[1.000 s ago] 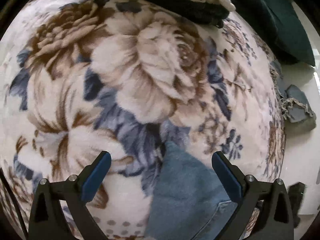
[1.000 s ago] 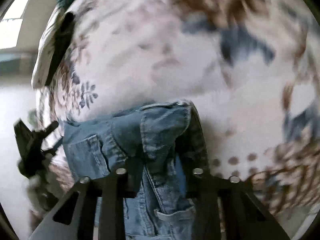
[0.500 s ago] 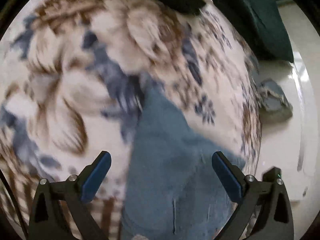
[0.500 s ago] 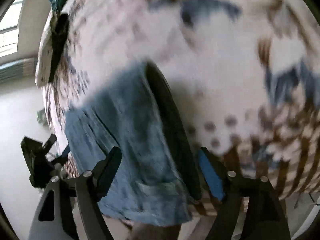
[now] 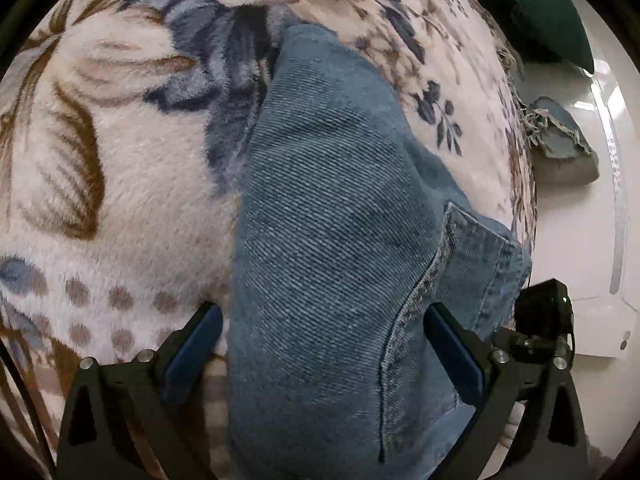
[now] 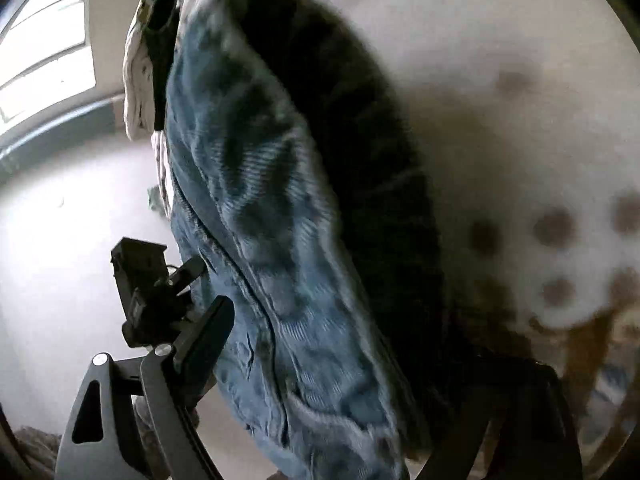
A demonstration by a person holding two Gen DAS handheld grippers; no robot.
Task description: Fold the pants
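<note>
Pants [image 5: 332, 240]: your denim lies on the floral blanket [image 5: 120, 168], near its edge.
Left tongs [image 5: 320, 344]: spread wide, straddling denim, gripping nothing.
Right tongs [image 6: 360, 360]: spread wide around the blurred denim.

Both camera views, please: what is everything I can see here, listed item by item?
Jeans: one pair, blue denim, lying folded on the blanket, running between both grippers' fingers.
Blanket: one, cream plush with brown and blue flowers, under the jeans.
Dark green cloth: one, at the far right edge of the blanket in the left view.
Frayed denim piece: one, grey-blue, on the white floor beside the blanket.
White cloth with a black band: one, at the far end of the blanket in the right view.
Window: one, bright, upper left of the right view.
Left gripper: black with blue pads, open, straddling the jeans.
Right gripper: black, open, astride the jeans; its far finger is in shadow.
</note>
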